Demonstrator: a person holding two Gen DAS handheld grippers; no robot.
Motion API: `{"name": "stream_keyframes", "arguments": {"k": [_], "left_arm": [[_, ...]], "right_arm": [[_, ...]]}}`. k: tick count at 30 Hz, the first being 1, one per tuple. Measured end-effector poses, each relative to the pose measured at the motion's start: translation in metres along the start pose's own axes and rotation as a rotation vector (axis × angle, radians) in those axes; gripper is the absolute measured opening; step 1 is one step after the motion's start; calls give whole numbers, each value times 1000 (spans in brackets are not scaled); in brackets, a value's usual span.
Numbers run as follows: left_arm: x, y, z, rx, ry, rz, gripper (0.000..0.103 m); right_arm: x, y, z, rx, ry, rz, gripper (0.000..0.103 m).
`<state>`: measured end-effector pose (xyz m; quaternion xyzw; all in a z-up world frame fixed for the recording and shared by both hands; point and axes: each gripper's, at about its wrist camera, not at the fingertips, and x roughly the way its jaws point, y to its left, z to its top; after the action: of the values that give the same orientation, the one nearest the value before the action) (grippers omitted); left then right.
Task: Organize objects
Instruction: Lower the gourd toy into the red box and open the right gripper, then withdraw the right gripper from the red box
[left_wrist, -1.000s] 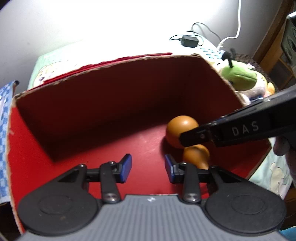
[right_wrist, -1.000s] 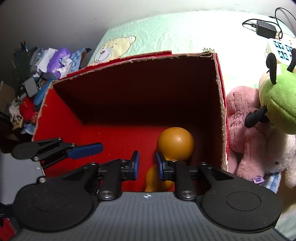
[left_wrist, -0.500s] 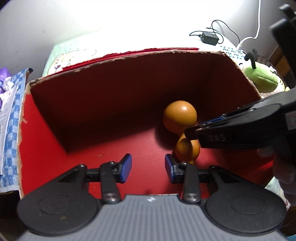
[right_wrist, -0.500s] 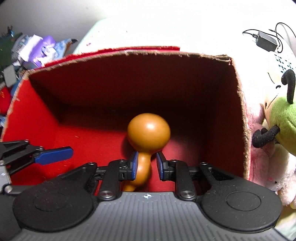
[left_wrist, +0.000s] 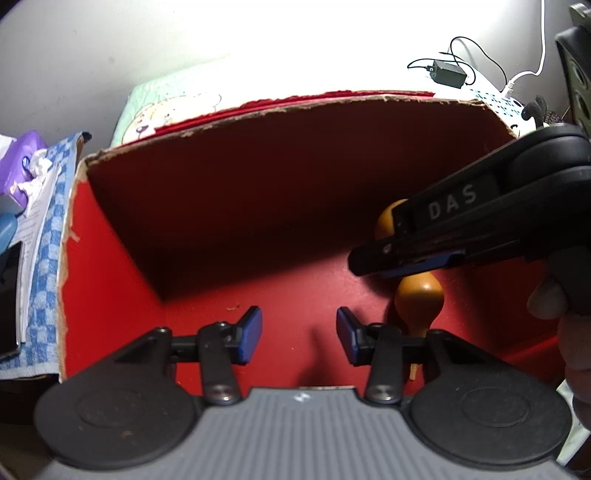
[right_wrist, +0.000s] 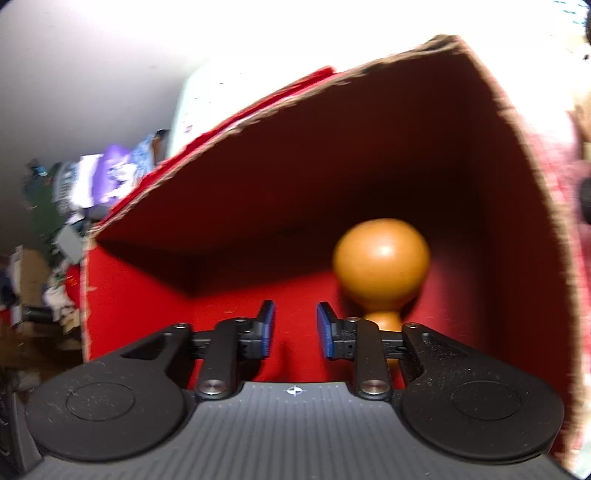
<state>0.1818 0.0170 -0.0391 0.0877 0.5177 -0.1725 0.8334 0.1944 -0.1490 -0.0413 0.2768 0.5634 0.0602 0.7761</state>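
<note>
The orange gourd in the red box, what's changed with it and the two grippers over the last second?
The right gripper let go of the gourd: half a second ago its pads clamped the neck, now its jaws are opening with nothing between them and the gourd lies just to their right. The left gripper is opening too, empty. The gourd stayed on the floor of the red box, at its right side.

I can read one marking — "DAS", pale letters on the right gripper's (left_wrist: 373, 264) black finger arm; nothing else seems legible.
</note>
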Motion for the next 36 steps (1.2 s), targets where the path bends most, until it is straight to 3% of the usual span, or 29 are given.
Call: {"name": "stream_keyframes", "arguments": {"k": [2, 4, 13, 18, 23, 27, 36], "left_arm": [[2, -1, 1, -3, 11, 6, 50], [4, -3, 2, -1, 17, 14, 52], [8, -11, 2, 28, 27, 81, 59], [7, -9, 0, 27, 25, 91, 60], [8, -12, -1, 43, 20, 115, 61], [8, -13, 0, 37, 21, 118, 61], [1, -13, 2, 15, 9, 135, 61]], "right_arm": [[-2, 2, 0, 0, -4, -89, 34], [-3, 5, -5, -27, -16, -123, 50], [-7, 27, -17, -202, -115, -278, 50], [-17, 14, -18, -123, -157, -243, 47], [-11, 26, -19, -172, -195, -250, 44], [-17, 18, -18, -180, -198, -204, 33], [-44, 20, -38, -242, -291, -151, 33]]}}
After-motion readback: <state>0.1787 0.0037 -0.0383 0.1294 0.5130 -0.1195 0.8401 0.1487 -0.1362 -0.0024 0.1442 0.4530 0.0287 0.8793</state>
